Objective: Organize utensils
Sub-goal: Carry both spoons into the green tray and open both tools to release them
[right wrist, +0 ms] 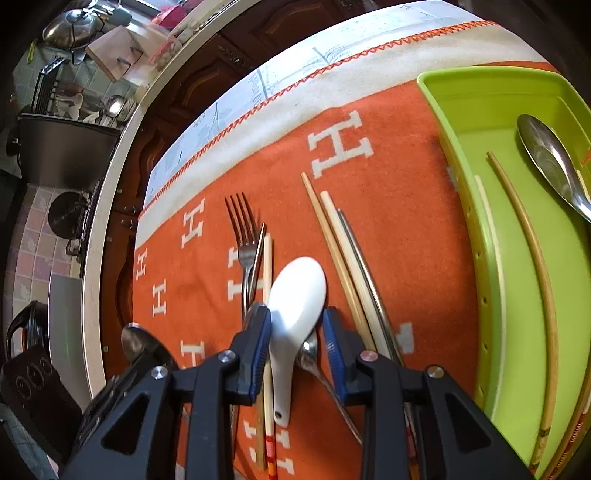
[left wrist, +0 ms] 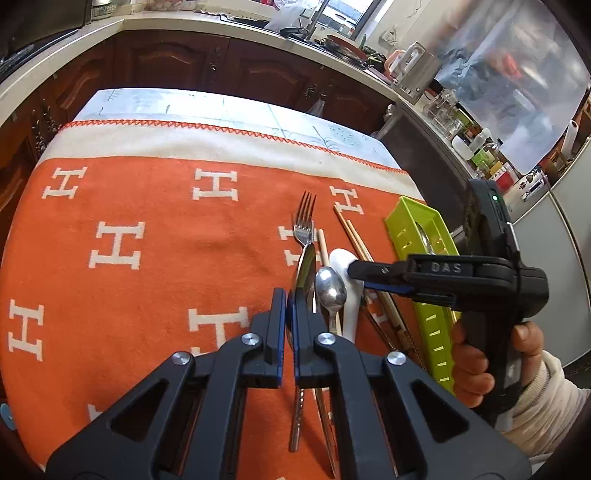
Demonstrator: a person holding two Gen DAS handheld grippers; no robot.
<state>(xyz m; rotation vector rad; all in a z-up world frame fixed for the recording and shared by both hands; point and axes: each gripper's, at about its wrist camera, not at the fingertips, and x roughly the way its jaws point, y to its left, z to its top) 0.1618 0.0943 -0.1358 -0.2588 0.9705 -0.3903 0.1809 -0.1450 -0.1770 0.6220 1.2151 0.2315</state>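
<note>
Left gripper clamped on a steel spoon at frame centre, right gripper jaws apart straddling the white spoon on the cloth, likely next: close, lift, carry to green tray at right.

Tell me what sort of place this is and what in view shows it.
Most likely a home kitchen. Dark wooden cabinets run under a pale countertop, a dish rack stands by the tiled wall, and bottles and jars crowd the counter beside the cloth-covered table.
</note>
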